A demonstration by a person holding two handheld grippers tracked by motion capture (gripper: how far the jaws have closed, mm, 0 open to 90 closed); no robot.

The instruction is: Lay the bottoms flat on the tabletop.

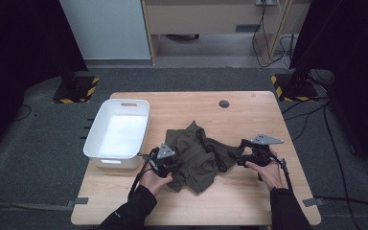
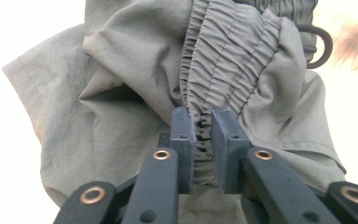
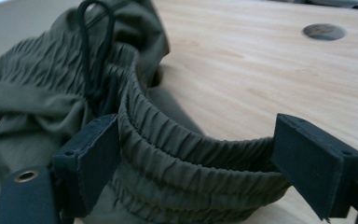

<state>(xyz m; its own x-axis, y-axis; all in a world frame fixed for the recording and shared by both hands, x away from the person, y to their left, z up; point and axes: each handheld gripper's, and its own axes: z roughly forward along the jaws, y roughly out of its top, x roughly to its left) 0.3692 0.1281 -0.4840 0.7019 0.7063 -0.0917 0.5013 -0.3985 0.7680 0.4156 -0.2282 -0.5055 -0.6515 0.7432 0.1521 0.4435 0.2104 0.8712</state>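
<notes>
Shorts [image 1: 196, 153] crumpled on table [image 1: 249, 201], left gripper [image 2: 203, 140] clamped on waistband [image 2: 228, 56], right gripper [image 3: 196, 154] jaws apart around waistband

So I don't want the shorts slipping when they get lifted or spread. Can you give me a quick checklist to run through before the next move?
1. Left gripper clamped on the elastic waistband: ok, the band is bunched tight between its jaws.
2. Right gripper gripping: not ok, its jaws stand wide with the waistband looped between them, unpinched.
3. Drawstring clear of the jaws: ok, it lies farther along the band.
4. Olive shorts resting fully on the table: ok, crumpled near the middle.
5. White bin clear of the cloth: ok, it sits apart, beside the left gripper.
6. Legs untangled: cannot tell, the folds hide them.
</notes>
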